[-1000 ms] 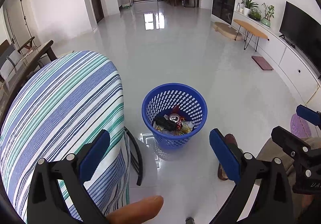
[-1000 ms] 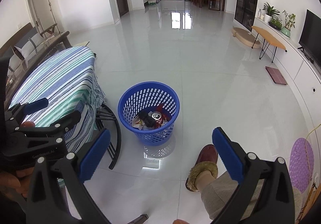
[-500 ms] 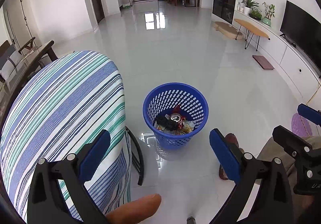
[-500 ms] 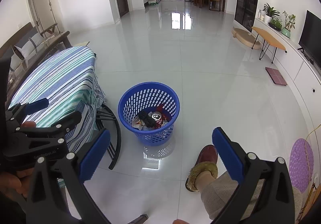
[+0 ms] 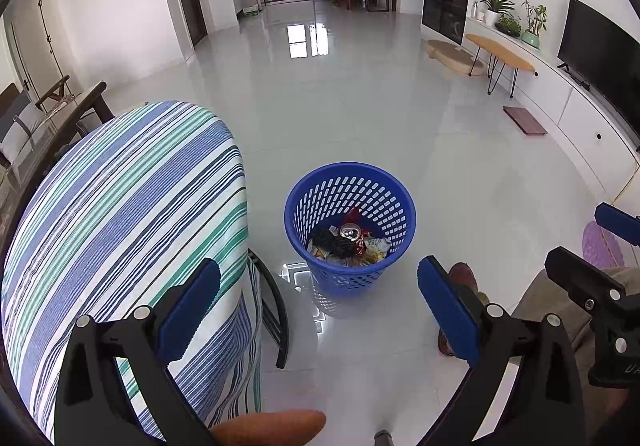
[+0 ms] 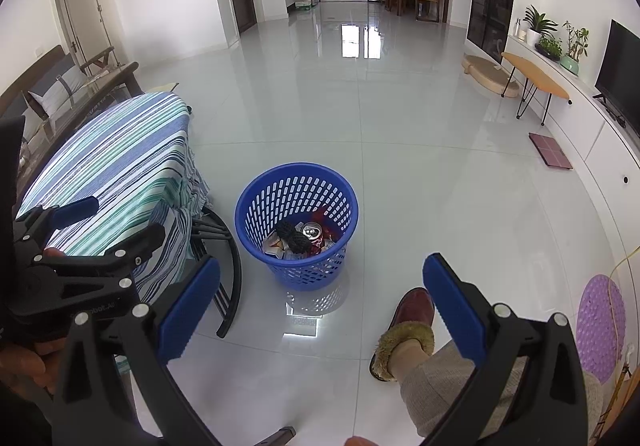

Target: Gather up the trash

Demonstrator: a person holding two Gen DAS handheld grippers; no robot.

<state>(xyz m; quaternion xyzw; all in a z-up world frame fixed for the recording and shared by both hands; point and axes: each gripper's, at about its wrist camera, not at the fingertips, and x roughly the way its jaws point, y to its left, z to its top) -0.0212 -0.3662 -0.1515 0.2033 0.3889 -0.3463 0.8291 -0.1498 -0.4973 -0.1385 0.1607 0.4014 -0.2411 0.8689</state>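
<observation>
A blue perforated waste basket (image 5: 382,190) (image 6: 264,198) stands on the glossy floor just right of a striped table. Inside lie a drink can (image 5: 350,232) (image 6: 312,231), a black crumpled item (image 5: 332,242) (image 6: 292,236) and several wrappers. My left gripper (image 5: 318,304) hangs above and short of the basket, open, nothing between its blue pads. My right gripper (image 6: 320,296) is held likewise, open and empty. Each gripper shows in the other's view: the right one (image 5: 592,250) at the right edge, the left one (image 6: 108,222) over the table's near end.
The table with a blue, green and white striped cloth (image 5: 120,214) (image 6: 120,162) and dark curved legs (image 6: 228,266) stands left. A person's slippered foot (image 6: 408,326) rests right of the basket. A low bench (image 5: 500,56), TV cabinet (image 5: 580,106) and purple mat (image 6: 602,324) line the right side.
The left wrist view has crept slightly; the basket sits a touch further right in it. Both grippers stay open and empty, and the right wrist view is nearly unchanged.
</observation>
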